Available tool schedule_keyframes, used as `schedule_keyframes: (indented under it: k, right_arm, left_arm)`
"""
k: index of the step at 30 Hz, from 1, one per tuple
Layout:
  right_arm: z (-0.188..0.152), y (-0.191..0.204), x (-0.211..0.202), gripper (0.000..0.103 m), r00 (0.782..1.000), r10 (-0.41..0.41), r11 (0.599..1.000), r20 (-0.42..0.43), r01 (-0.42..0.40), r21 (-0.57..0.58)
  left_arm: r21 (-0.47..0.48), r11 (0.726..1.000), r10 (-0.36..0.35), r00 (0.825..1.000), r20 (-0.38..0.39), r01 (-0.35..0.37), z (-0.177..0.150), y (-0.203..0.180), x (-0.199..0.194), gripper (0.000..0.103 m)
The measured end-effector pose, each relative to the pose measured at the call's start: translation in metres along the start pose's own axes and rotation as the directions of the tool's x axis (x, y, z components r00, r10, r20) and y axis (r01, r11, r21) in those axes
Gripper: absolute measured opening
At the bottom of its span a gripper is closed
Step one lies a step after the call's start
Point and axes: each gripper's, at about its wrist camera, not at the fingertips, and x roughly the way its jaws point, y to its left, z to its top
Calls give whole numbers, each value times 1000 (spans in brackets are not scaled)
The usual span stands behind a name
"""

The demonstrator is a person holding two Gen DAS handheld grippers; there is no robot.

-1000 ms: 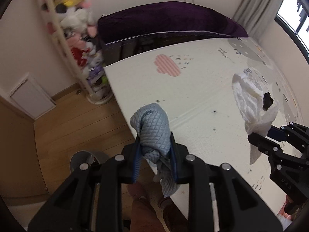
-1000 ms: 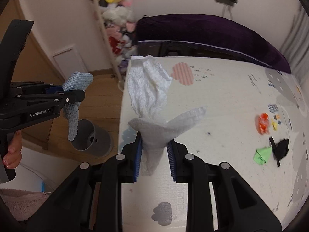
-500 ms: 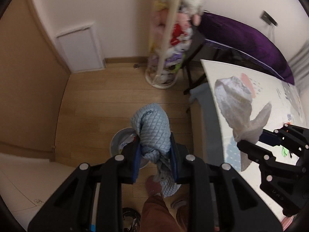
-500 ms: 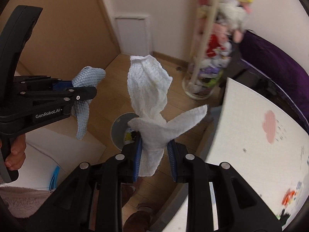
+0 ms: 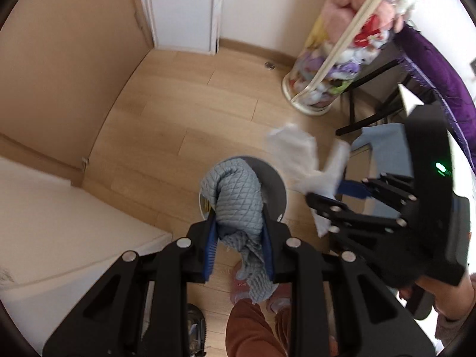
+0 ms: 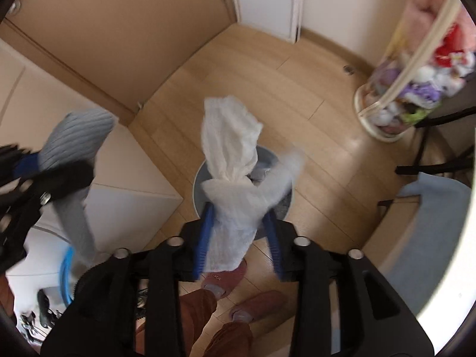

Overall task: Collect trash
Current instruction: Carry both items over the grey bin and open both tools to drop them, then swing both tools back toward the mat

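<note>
My left gripper (image 5: 238, 220) is shut on a blue-grey quilted cloth (image 5: 235, 196), which hangs right over the round grey bin (image 5: 275, 184) on the wooden floor. My right gripper (image 6: 238, 223) points down over the same bin (image 6: 197, 184). Its jaws are opening, and a white crumpled tissue (image 6: 232, 148) stands loose between them, with a gap at the right pad. In the left wrist view the right gripper (image 5: 325, 192) and the tissue (image 5: 297, 154) are just right of the bin. In the right wrist view the left gripper (image 6: 59, 163) and its cloth (image 6: 77, 136) are blurred at the left.
A tall mesh holder of plush toys (image 5: 336, 68) stands at the back right beside black chair legs (image 5: 366, 122). A white low cabinet (image 5: 44, 208) is on the left. The person's slippers (image 6: 226, 276) and brown trousers are just under the grippers. A light blue mat edge (image 6: 431, 223) lies at the right.
Both grippers swung from the white mat to the floor and sank over the grey bin. The right jaws have widened around the tissue. The left grip on the cloth is unchanged.
</note>
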Motion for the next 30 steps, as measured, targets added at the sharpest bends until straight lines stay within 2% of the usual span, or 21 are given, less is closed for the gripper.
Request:
schedule_keyframes:
  k: [1,3,7,14,21,25,30]
  right_arm:
    - [0,3,10,61,1000,2,1000,-6,-2,-6]
    - [-1,6,25,66,1000,18,1000,-3,-18,-12]
    - [-4,1,31,66,1000,20,1000,-12,-20,-1]
    - [-12,-11,7,66,1000,-22,1000,7,21,20]
    - [-26,-35,-16,66,998,-61,995,34,58,82]
    - [-34,-42,-28,66,996,-72,991,46,66,120]
    - [-39,-44,-52,66,994,-89,986,70,78,150]
  left_arm:
    - [-11,1000,-1,1000,-4,1,-3,4,6,26]
    - [-34,999,-1,1000,-10,0,-10,8,16,26]
    - [-50,999,0,1000,-10,0,-17,15,22,26]
    - [-41,999,-28,1000,5,28,-18,11,26,27]
    - [-12,999,-41,999,7,41,-7,-5,33,43]
    - [16,999,-45,999,23,45,-3,-15,26,63]
    - [60,998,-36,999,24,34,2,-28,11,64]
